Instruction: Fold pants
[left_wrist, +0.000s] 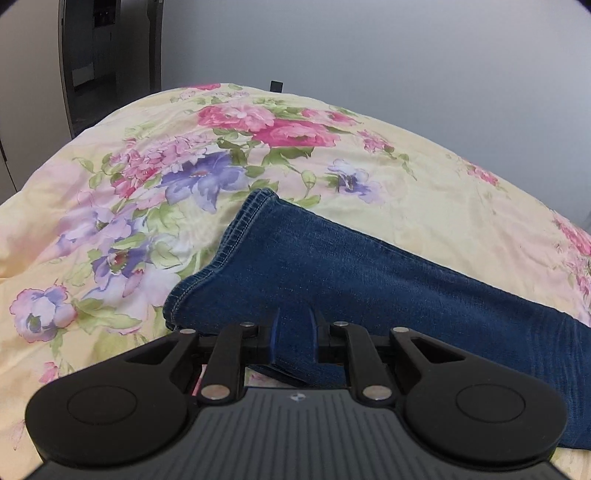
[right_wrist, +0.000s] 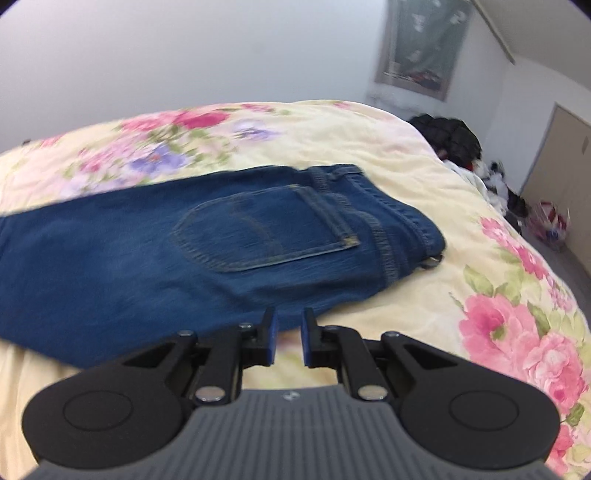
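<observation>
Jeans (right_wrist: 147, 251): blue denim, matt, tan stitching. Floral bedspread (left_wrist: 424, 199): soft matt cotton-like cloth, lightly creased. Grippers' housings were matt black plastic.

Spreading across both views: a pale yellow cotton bedspread (left_wrist: 424, 192) printed with pink and purple flowers. Standing at eleven o'clock in the left wrist view: a dark, tall cabinet (left_wrist: 107, 55). Lying heaped at two o'clock in the right wrist view: a dark pile of clothes (right_wrist: 454, 136). Hanging above it on the white wall: a framed picture (right_wrist: 421, 44).
</observation>
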